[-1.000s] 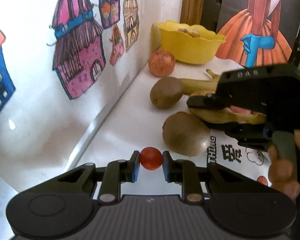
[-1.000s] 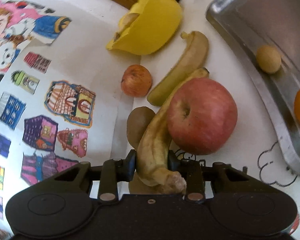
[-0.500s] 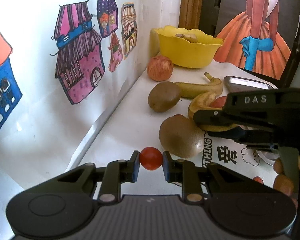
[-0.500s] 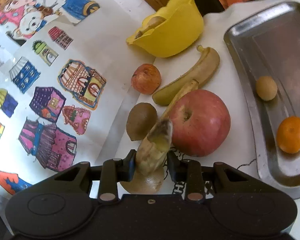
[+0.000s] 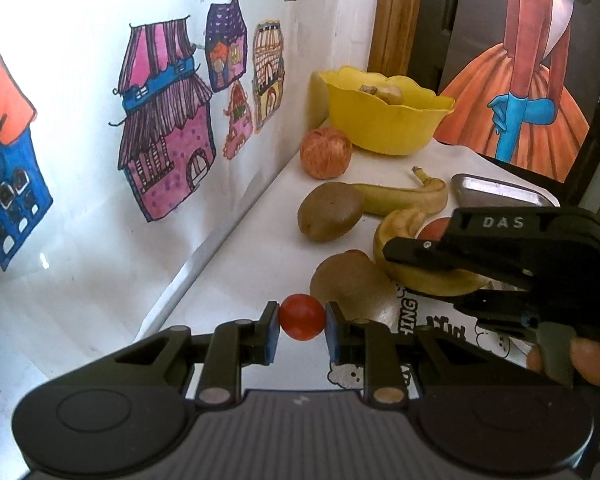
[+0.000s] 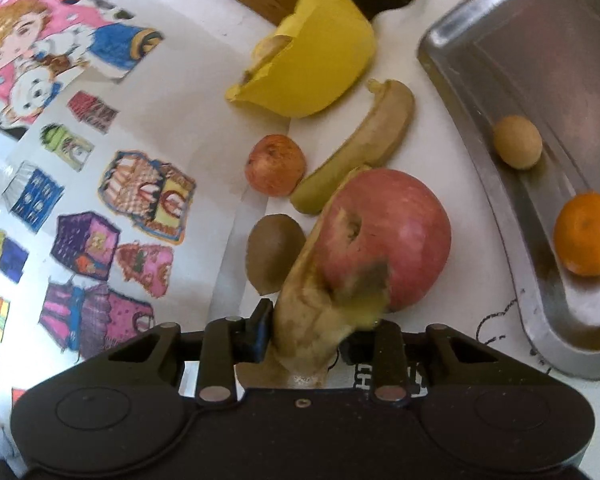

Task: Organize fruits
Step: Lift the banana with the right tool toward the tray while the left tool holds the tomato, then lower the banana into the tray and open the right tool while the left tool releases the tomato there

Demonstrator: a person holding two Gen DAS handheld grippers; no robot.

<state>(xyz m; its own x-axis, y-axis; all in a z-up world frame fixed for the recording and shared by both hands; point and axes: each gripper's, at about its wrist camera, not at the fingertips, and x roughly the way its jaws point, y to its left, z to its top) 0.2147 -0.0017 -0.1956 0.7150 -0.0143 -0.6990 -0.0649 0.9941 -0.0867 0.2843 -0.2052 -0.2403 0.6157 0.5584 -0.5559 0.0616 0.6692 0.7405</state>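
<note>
A small red tomato (image 5: 302,317) sits between the blue pads of my left gripper (image 5: 302,322), which is shut on it just above the white table. My right gripper (image 6: 306,332) clamps the near end of a brown-spotted banana (image 6: 304,308), and its jaws are closing on it. That banana leans against a big red apple (image 6: 396,232). Beyond lie a kiwi (image 6: 274,252), a small apple (image 6: 275,164) and a second banana (image 6: 364,144). A nearer kiwi (image 5: 352,288) rests just past the tomato.
A yellow bowl (image 5: 384,120) stands at the back by the wall covered in drawings. At the right a metal tray (image 6: 540,80) holds an orange (image 6: 586,234) and a small tan fruit (image 6: 517,147). A hand grips the right tool's handle (image 5: 556,352).
The banana has rolled in the right gripper's jaws and its peeled end now lies against the big apple. The left gripper still holds the tomato in about the same place.
</note>
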